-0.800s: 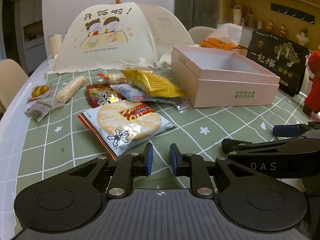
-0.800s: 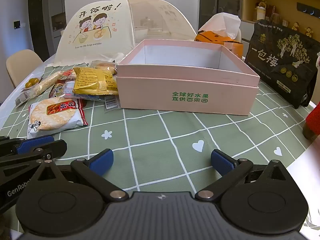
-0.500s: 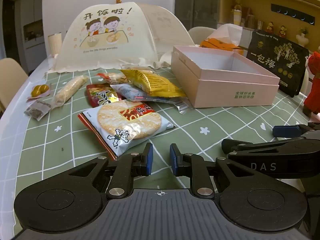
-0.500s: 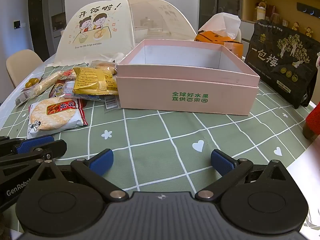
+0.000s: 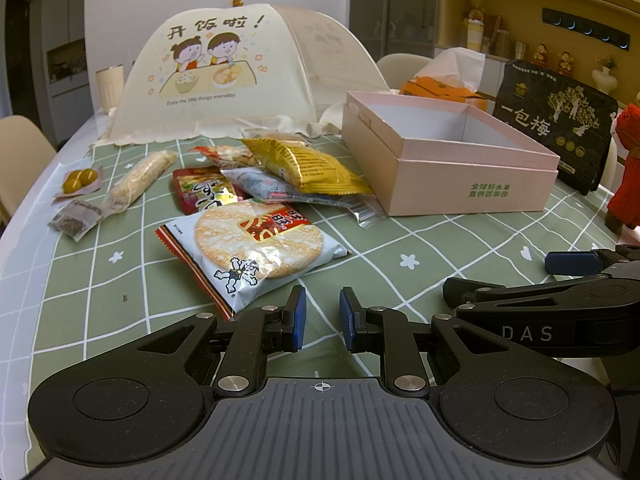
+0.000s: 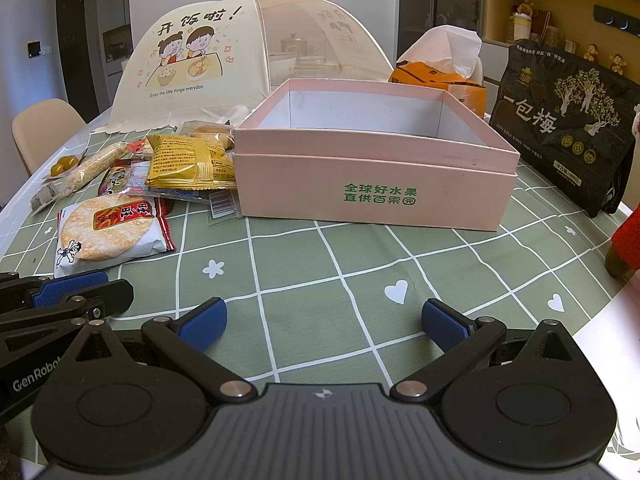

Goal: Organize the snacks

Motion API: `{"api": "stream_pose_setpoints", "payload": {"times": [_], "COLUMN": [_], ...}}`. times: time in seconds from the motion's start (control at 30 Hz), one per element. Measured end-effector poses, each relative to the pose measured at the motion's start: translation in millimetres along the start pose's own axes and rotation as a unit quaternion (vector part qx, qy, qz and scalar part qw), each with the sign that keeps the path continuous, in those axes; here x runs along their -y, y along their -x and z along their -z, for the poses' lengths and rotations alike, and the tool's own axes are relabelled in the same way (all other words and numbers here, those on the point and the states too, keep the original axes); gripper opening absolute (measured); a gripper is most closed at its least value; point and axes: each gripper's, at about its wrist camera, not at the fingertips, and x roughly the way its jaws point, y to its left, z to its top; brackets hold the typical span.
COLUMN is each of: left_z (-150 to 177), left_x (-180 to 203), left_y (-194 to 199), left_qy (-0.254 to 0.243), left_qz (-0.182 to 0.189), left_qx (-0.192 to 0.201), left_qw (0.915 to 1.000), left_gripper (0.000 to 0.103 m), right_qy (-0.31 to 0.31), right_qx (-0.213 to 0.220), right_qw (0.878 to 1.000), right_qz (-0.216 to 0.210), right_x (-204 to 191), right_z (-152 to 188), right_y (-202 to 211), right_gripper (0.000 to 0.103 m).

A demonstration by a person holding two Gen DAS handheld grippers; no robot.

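Nothing changed: snacks unsorted.
Left tool (image 5: 322,317) stays nearly closed, empty; right tool (image 6: 324,322) wide, empty; pink box (image 6: 372,196) unfilled.

Tablecloth (image 6: 320,264): sage green, white grid lines, scattered white flowers and hearts. Box (image 6: 372,196): pale pink outside, white inside, green lettering on the front wall. Left of the box: gold-yellow packet (image 6: 188,164); white rice-cracker packet (image 6: 108,232) with red edges and red label. Behind the box: cream food cover (image 6: 192,64) with cartoon print; orange tissue box (image 6: 440,80). Right of the box: black bag (image 6: 560,120), gold tree motif, white characters.
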Motion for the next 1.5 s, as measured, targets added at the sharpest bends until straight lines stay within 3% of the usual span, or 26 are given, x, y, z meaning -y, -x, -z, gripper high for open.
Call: {"api": "stream_pose_setpoints", "payload": {"times": [1.5], "left_z": [0.0], "left_x": [-0.1], "left_y": [0.0], "left_qy": [0.001], "left_qz": [0.000], "left_qx": [0.000], "left_qw": [1.0000], "left_gripper": [0.022], "right_qy": [0.000], "right_qx": [0.000], "right_qw": [1.000], "right_qz": [0.000], "right_x": [-1.5], "right_z": [0.8], "right_y": [-4.7], "right_gripper": [0.103]}}
